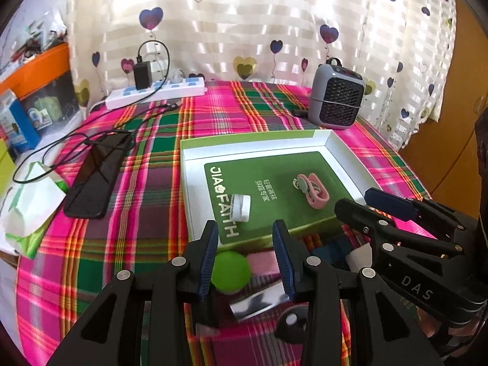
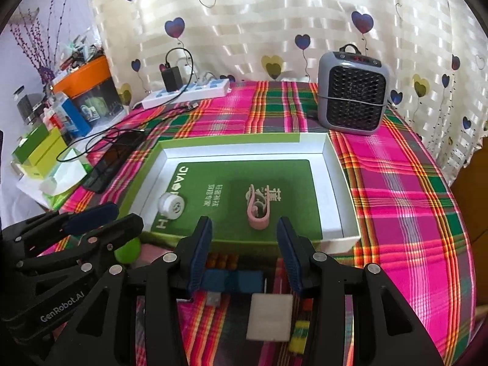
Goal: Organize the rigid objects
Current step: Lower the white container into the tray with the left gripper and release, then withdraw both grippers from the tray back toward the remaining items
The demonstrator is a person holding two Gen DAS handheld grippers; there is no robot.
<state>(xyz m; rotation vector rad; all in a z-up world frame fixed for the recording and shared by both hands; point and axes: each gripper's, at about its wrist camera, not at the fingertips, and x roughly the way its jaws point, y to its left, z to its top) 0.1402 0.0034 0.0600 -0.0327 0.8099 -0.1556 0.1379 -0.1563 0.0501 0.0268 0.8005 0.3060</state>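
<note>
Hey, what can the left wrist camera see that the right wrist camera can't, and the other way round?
Only the left wrist view: a pink block and a shiny silver piece below its fingers.
Only the right wrist view: a white square block and purple branches.
Both: the box holding the white round case and pink clip, the green ball, the grey heater.

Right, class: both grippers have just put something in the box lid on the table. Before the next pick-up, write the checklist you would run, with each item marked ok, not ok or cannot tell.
1. Left gripper open, nothing between its pads: ok.
2. Right gripper open, nothing between its pads: ok.
3. White round case lies inside the box lid: ok.
4. Pink clip lies inside the lid, apart from the case: ok.
5. Items remain outside the lid: green ball, blue block, white block: not ok.
6. Free room in the lid for more: ok.
</note>
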